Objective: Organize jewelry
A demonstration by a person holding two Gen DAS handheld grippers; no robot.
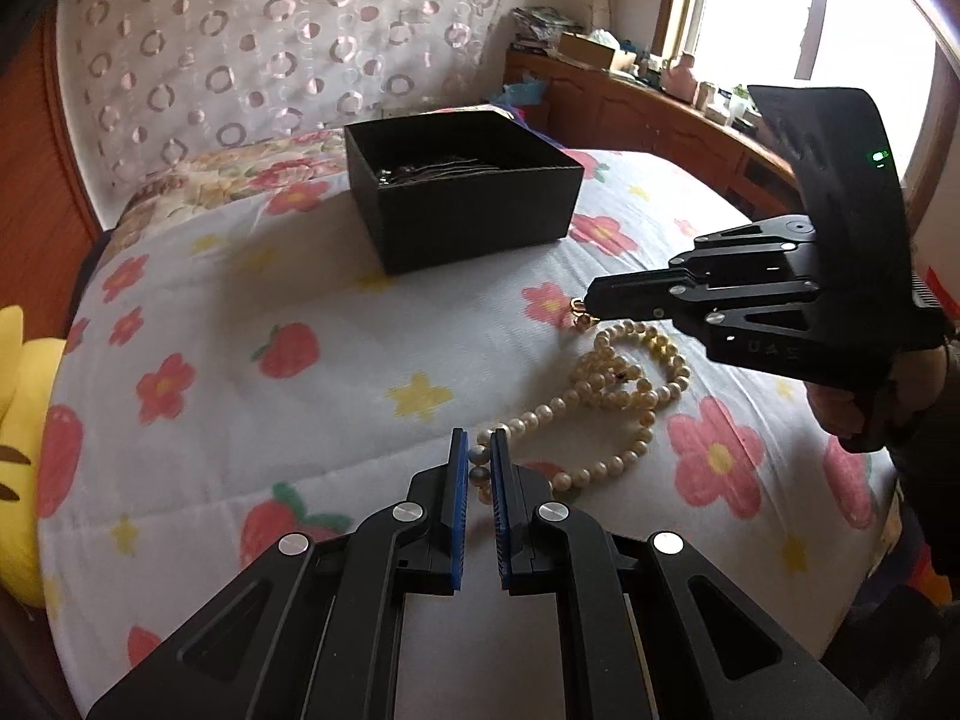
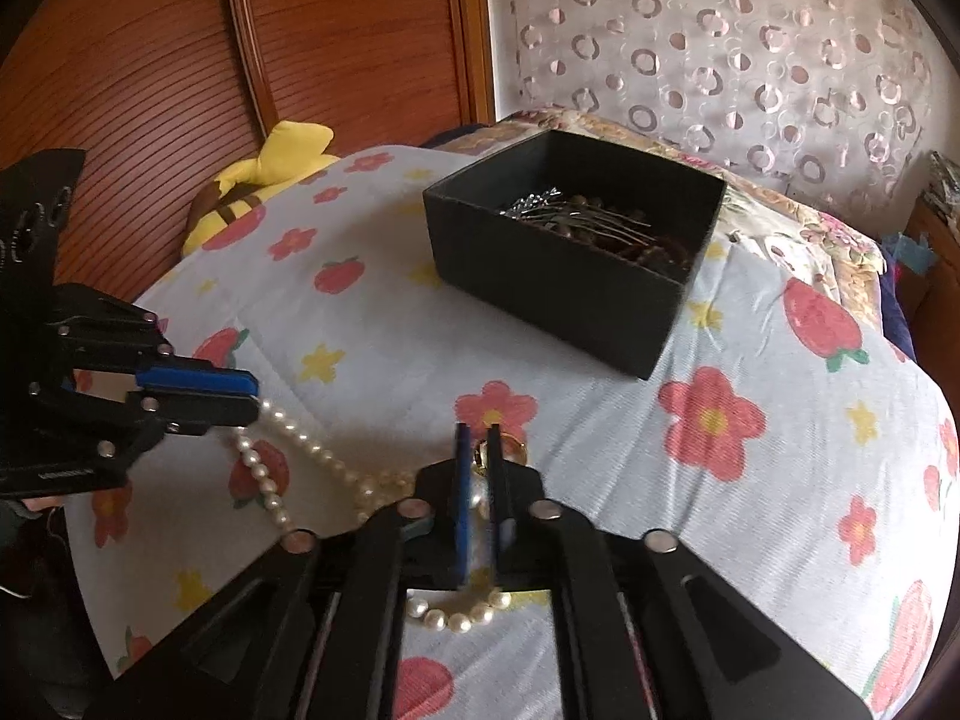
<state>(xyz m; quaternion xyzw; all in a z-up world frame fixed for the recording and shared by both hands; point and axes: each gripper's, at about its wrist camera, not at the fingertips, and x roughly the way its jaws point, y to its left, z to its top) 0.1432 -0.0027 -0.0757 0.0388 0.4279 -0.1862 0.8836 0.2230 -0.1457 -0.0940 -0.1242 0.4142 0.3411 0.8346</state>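
A cream pearl necklace (image 1: pixel 612 396) lies in loops on the flowered bedspread (image 1: pixel 270 300). My left gripper (image 1: pixel 479 450) is shut on the pearls at one end of the strand; it also shows in the right wrist view (image 2: pixel 255 399). My right gripper (image 2: pixel 478 441) is shut on the gold clasp (image 2: pixel 480 453) at the other end; it also shows in the left wrist view (image 1: pixel 591 309). The necklace (image 2: pixel 282 468) shows there too. An open black box (image 1: pixel 462 198) with dark jewelry and silver pins inside stands farther back; it also shows in the right wrist view (image 2: pixel 570 294).
A yellow plush toy (image 2: pixel 270 168) lies at the bed's left edge by the wooden wall (image 2: pixel 150 60). A patterned headboard cover (image 1: pixel 240 48) rises behind the box. A cluttered wooden shelf (image 1: pixel 630 84) runs under the window on the right.
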